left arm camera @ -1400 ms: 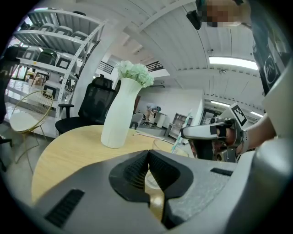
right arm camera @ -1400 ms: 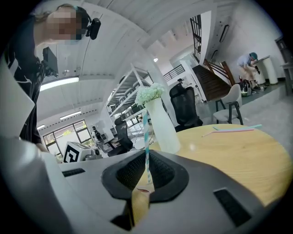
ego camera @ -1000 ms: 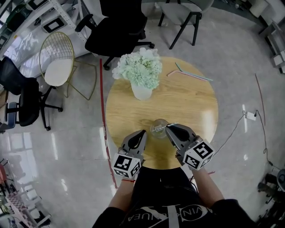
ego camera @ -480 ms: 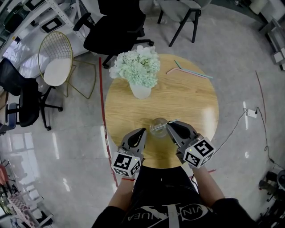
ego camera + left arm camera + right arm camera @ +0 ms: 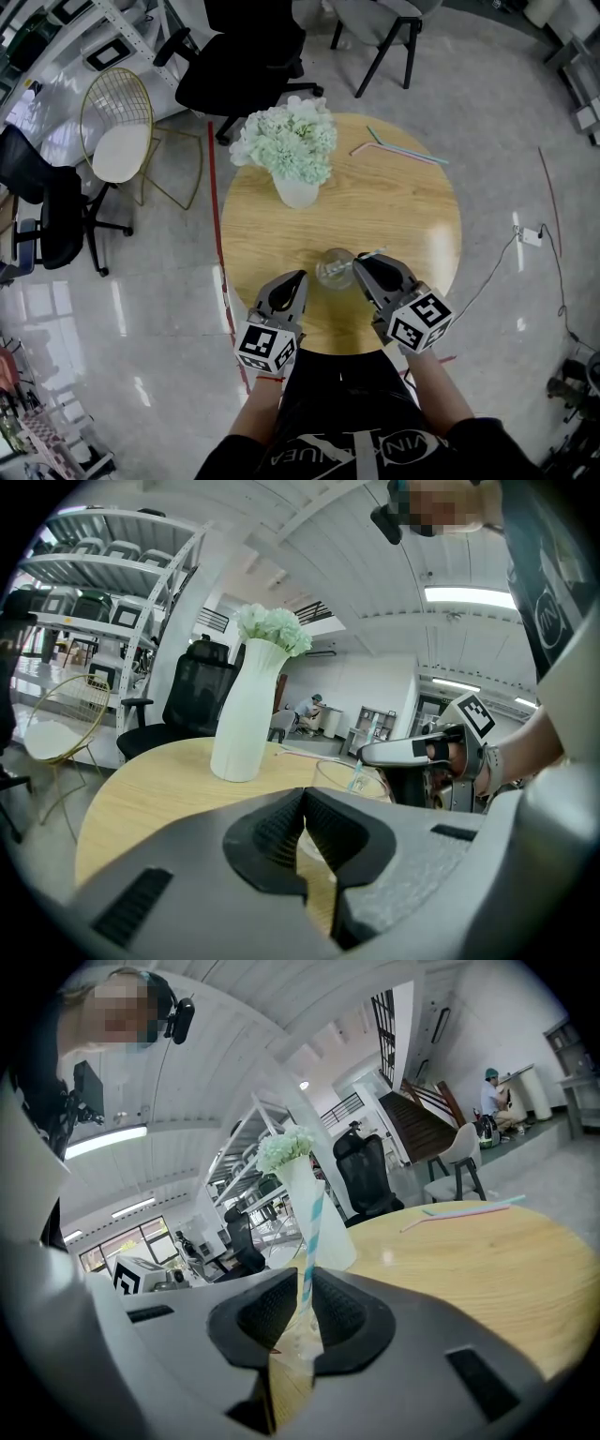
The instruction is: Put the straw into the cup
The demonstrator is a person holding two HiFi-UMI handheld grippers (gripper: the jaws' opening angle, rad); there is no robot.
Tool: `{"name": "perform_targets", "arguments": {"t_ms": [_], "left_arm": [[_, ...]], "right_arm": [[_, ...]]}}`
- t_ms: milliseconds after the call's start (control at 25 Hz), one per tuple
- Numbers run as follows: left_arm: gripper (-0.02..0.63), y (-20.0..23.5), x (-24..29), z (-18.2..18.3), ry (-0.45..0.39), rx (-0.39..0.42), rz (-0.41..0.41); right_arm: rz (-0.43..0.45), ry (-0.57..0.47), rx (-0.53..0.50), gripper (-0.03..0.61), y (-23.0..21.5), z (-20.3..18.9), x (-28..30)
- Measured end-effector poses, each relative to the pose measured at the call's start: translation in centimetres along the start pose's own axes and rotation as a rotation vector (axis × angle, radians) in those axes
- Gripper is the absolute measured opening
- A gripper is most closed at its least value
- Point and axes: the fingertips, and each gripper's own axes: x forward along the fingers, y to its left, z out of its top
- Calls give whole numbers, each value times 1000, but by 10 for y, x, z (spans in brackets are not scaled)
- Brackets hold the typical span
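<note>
Clamping straw [image 5: 311, 1213] upright, right hand-held gripper [image 5: 305, 1283] apparently beside cup [image 5: 335, 268].

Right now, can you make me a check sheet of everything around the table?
Surface: round wooden table.
Job's things: glass cup near the front edge; striped straw upright, its lower end at the cup.
Clutter: vase of flowers; two spare straws at the far side.
Grippers: left gripper shut, empty; right gripper shut on straw.
Cables: white cable with plug on the floor, right of the table.
Surroundings: chairs behind the table, shelving, shiny floor.
</note>
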Motion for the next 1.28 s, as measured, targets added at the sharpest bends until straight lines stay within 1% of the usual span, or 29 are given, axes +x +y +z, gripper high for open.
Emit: {"name": "perform_targets", "arguments": {"t_ms": [200,640,1080,1280], "left_arm": [[9,0,0,-1,-4,-11,1],[9,1,-1,3,-8,-9,2],[9,2,-5,9,-14,-2,-2],[9,1,-8,16,-20,6,-6]], "right_arm": [[-2,1,21,69,-1,-2,-3],[-6,15,31,109,-2,-5,-9],[-26,41,40,126,1,-11,-25],[-24,53,18,126,9,-10,-32]]}}
